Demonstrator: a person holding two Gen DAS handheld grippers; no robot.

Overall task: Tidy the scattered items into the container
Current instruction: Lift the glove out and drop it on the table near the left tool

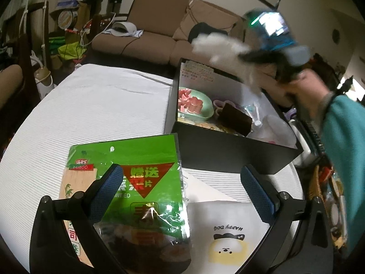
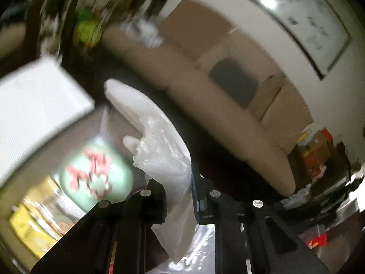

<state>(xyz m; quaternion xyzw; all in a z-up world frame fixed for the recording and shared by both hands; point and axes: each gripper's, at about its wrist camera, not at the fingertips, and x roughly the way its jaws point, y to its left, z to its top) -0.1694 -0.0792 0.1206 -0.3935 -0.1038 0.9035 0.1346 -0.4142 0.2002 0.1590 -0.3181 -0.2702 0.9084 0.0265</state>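
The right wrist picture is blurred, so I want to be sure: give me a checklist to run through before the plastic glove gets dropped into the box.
1. Right gripper shut on the clear plastic disposable glove: ok.
2. Glove over the open black rectangular box: ok, it hangs above the far side.
3. Free space in the box: cannot tell; the pale green plate and other items fill much of it.
4. Left gripper open, away from the box: ok.
5. Green seaweed packet still on the white table: not ok.

Brown sofa point(image 1: 146, 45) behind white-clothed table point(image 1: 91, 109).
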